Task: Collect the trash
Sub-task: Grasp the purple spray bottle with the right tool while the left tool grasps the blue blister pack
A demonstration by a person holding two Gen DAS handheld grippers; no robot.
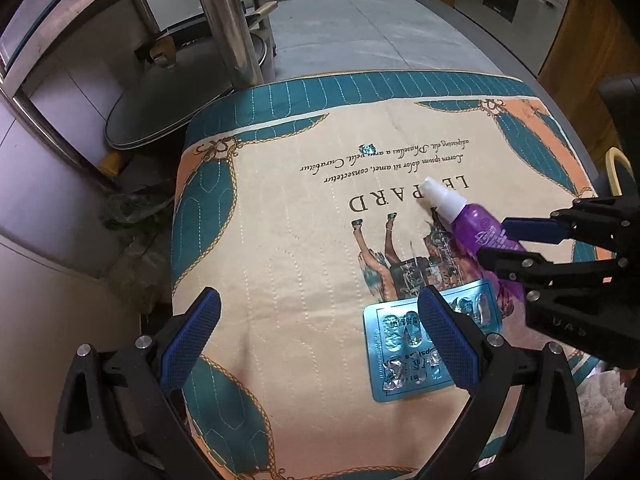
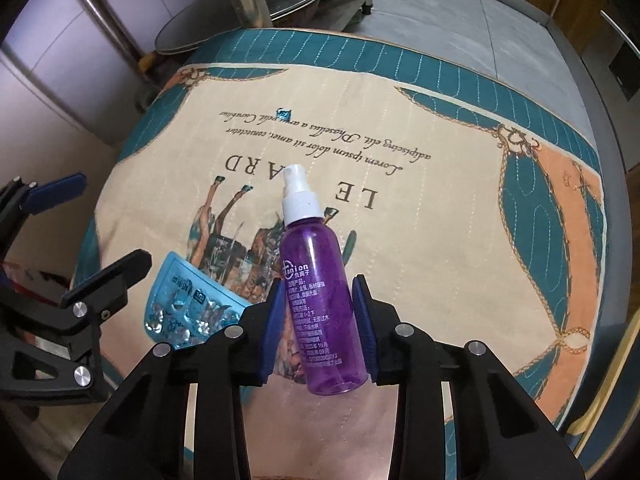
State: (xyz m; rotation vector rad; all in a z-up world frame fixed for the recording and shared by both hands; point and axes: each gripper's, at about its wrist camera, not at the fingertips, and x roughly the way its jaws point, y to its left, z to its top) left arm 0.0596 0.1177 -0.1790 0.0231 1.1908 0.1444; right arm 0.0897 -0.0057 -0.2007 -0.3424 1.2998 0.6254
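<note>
One bottle (image 2: 320, 304): translucent purple plastic, cylindrical, white pump-spray cap (image 2: 299, 196), white print down its side. It lies on the cloth (image 2: 440, 240) with the cap pointing away from the right wrist camera. The right tongs (image 2: 320, 332) are closed on its lower body, one blue ribbed pad (image 2: 365, 320) pressed to each side.

One blister pack (image 1: 404, 344): a flat blue foil rectangle, its pockets crumpled and silvery (several look burst). It lies flat on the cloth just beside the bottle, on the left. One small blue foil scrap (image 2: 285, 113) lies apart, farther off on the printed script.

The left tongs (image 1: 316, 340) stand wide open, gripping nothing; the right-hand pad (image 1: 444, 340) overlaps the pack in view (contact cannot be told).

The cloth is quilted, cream in the middle, with a teal border, peach corners, gold rope motifs, the word "LEOPARD" and a figure print. It covers the table (image 2: 520, 40), whose grey top shows beyond the far edge.
</note>
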